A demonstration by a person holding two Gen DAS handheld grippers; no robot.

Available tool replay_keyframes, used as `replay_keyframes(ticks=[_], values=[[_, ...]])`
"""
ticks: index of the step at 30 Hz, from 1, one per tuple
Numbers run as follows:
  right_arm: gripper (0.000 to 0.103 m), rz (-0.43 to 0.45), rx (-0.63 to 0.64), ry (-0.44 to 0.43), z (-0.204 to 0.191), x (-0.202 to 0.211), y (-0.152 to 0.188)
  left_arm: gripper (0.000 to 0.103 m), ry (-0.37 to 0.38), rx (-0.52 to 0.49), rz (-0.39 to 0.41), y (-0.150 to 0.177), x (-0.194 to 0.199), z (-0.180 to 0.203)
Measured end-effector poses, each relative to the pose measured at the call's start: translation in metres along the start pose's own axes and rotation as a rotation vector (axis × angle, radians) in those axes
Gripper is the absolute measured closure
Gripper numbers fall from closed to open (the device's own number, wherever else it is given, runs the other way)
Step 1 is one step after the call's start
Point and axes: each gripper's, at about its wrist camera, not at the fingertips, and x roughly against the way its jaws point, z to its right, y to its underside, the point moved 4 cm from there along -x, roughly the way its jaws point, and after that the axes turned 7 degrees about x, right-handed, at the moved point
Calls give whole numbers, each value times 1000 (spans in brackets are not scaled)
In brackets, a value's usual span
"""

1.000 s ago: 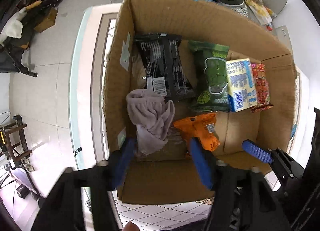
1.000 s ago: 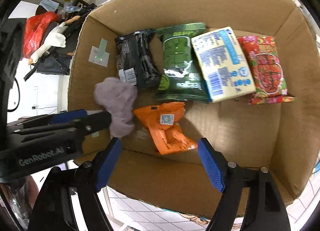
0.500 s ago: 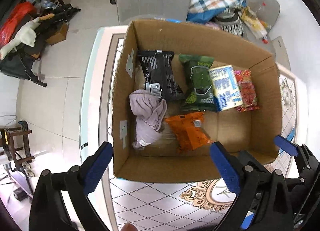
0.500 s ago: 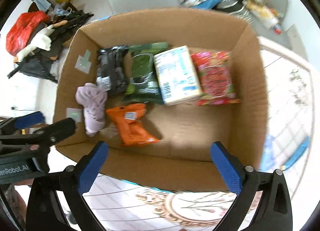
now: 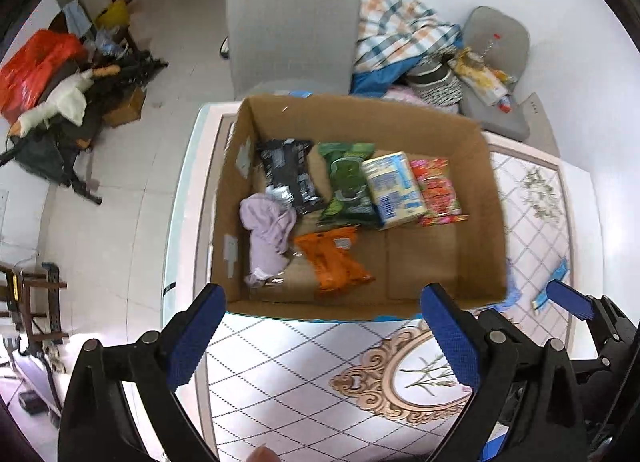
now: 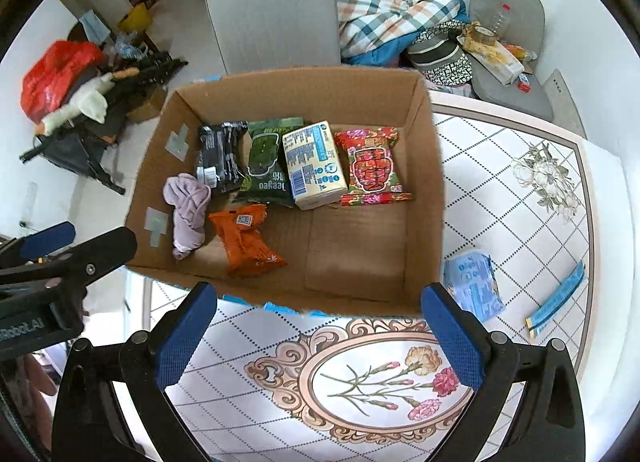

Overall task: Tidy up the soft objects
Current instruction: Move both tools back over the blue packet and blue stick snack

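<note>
A cardboard box (image 5: 490, 197) (image 6: 428, 165) stands on the patterned table. Inside lie a lilac cloth (image 5: 266, 229) (image 6: 188, 209), an orange packet (image 5: 332, 258) (image 6: 244, 240), a black packet (image 5: 290, 173) (image 6: 220, 155), a green packet (image 5: 348, 181) (image 6: 266, 161), a white-blue pack (image 5: 394, 189) (image 6: 314, 163) and a red packet (image 5: 436, 191) (image 6: 372, 165). My left gripper (image 5: 324, 336) is open and empty, in front of the box. My right gripper (image 6: 320, 336) is open and empty, also in front of the box. A light blue packet (image 6: 474, 286) lies on the table right of the box.
A thin blue strip (image 6: 558, 300) lies on the table (image 6: 520, 221) at the right. A grey chair (image 5: 294, 25) (image 6: 276, 13) stands behind the box. A plaid blanket (image 6: 384, 1) and clutter lie on a seat beyond. Bags and a red sack (image 5: 36, 65) sit on the floor at left.
Both grippers have pulled back and up from the box, so more of the table shows. The left gripper opened wider and left the lilac cloth in the box.
</note>
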Motion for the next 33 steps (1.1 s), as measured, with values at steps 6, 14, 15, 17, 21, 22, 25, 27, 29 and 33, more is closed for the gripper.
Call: replay_keyframes(ticks=[6,14,15,17,21,22,25,27,29,33], values=[[0,59,-97,-16,57,45,23,3,0,-125,61,9,29,61],[0,82,-328,71,193,84,67,3,75,-288,-21,18,6,193],[0,80,-351,81,208,84,72,3,80,-294,-41,20,-3,207],[0,69,-405,101,241,82,82,3,108,-306,-147,29,-38,242],[0,29,-499,146,308,68,106,3,114,-254,-341,52,-108,280],[0,13,-511,156,321,63,112,3,106,-240,-368,56,-119,284],[0,-40,-547,179,362,45,130,4,73,-185,-456,66,-165,299],[0,-68,-560,177,378,32,140,4,50,-167,-494,73,-185,306],[0,-103,-567,174,394,16,148,4,7,-152,-525,76,-207,313],[0,-145,-572,141,408,-10,154,4,-48,-142,-577,85,-236,318]])
